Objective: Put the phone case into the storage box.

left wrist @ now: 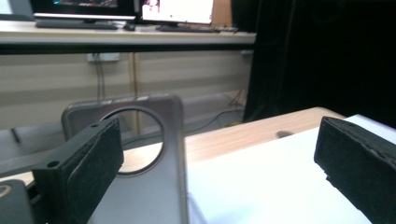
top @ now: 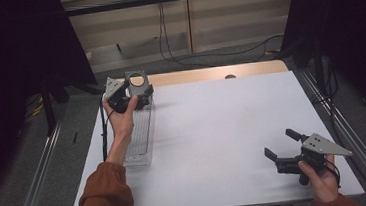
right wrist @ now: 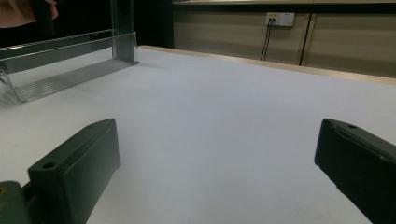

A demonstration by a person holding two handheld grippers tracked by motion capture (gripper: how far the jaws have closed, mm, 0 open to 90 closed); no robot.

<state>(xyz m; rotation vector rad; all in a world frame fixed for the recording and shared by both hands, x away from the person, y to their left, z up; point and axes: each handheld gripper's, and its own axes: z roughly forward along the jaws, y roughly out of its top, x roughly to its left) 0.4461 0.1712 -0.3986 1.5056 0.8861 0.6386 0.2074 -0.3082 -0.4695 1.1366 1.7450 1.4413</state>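
From the high view, my left claw (top: pixel 137 94) sits at the upper left of the frame, at the far end of a clear plastic tray (top: pixel 140 137) that runs lengthwise down the left side of the white worktop (top: pixel 224 134). A grey upright plate with a round hole (top: pixel 136 80) stands at that far end, just beside the claw. My right claw (top: pixel 280 149) rests at the lower right, spread wide with nothing in it, well apart from the tray.

In the left gripper view the jaws are spread, and the grey plate (left wrist: pixel 154 158) stands between them, close against the left jaw. To grip it well, I judge I should centre the plate between the pads and close squarely on its flat faces, below the hole.

In the right gripper view the jaws stand apart over bare worktop (right wrist: pixel 224 121), with the tray (right wrist: pixel 65 70) at the upper left.
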